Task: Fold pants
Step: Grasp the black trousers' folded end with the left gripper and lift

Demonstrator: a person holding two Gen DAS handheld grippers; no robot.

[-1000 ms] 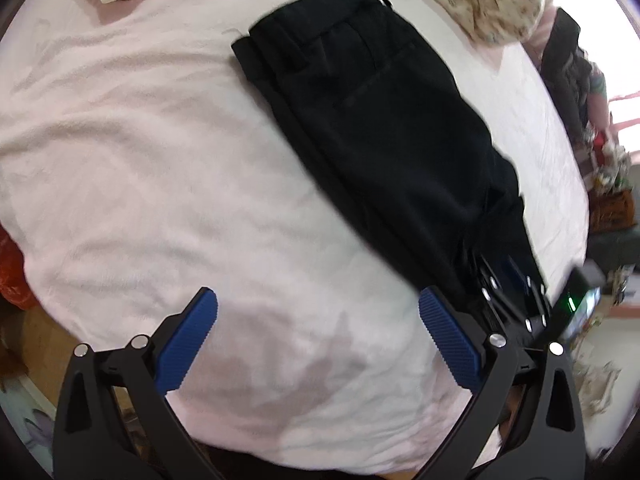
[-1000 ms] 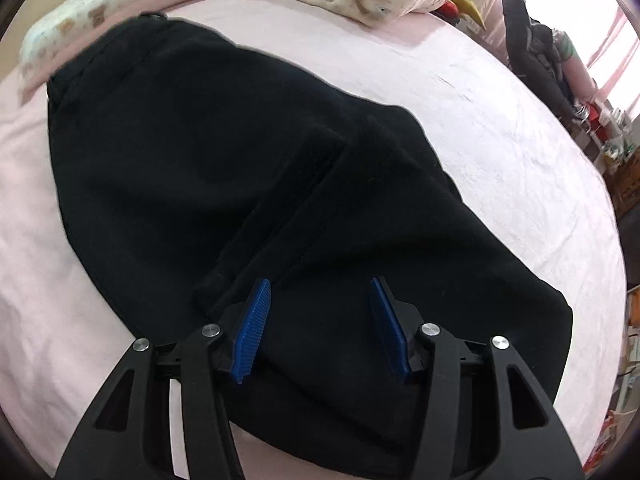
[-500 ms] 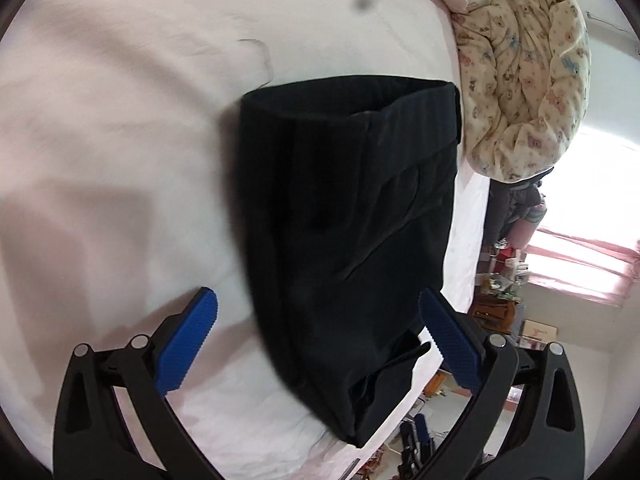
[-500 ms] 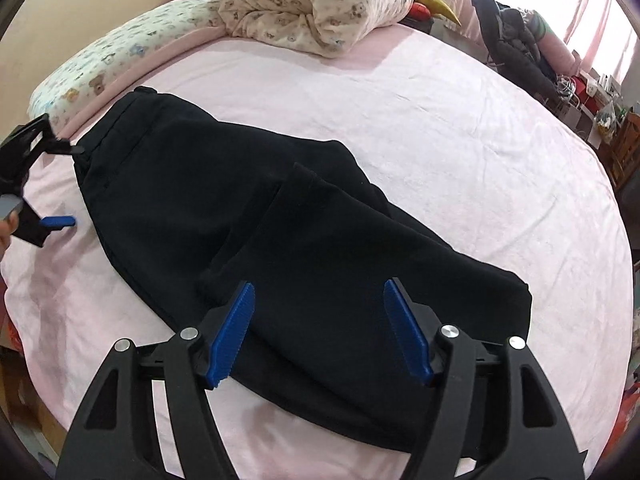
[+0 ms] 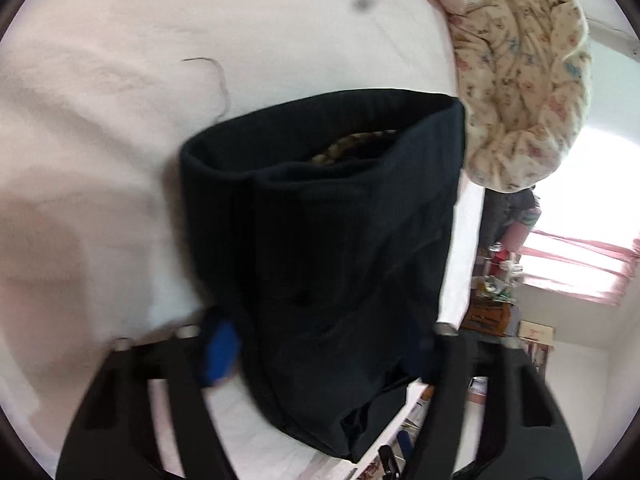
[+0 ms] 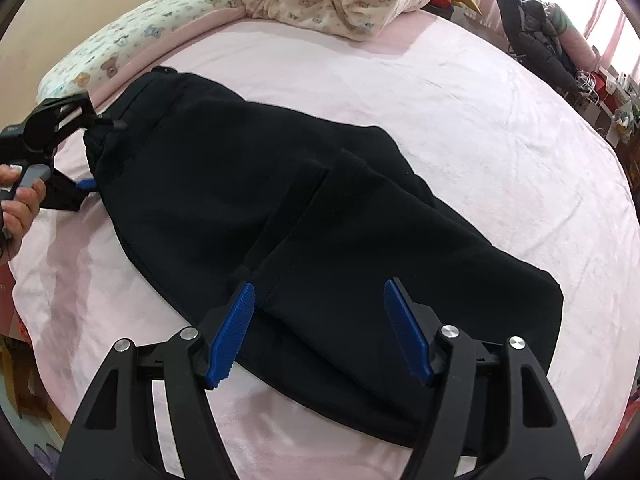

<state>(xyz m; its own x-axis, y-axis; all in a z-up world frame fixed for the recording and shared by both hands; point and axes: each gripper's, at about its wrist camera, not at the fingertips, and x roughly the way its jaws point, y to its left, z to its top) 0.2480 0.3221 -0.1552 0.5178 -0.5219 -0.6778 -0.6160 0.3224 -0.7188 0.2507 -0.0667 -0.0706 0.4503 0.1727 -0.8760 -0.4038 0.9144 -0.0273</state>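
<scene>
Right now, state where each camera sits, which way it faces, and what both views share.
Left wrist: on the left hand-held gripper, at the waistband end, looking along the black pants; its jaws, just closing, straddle the fabric.
Right wrist: on the right hand-held gripper, above the leg end, facing the pillows; open jaws and the person's hand show.
Shared: pants, pink bedsheet, patterned quilt.

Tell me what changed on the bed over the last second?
The left hand-held gripper swung over to the waistband of the black fabric pants and its jaws have just been closing around it. The right hand-held gripper rose slightly, open. The pants stayed flat on the pink bedsheet.
</scene>
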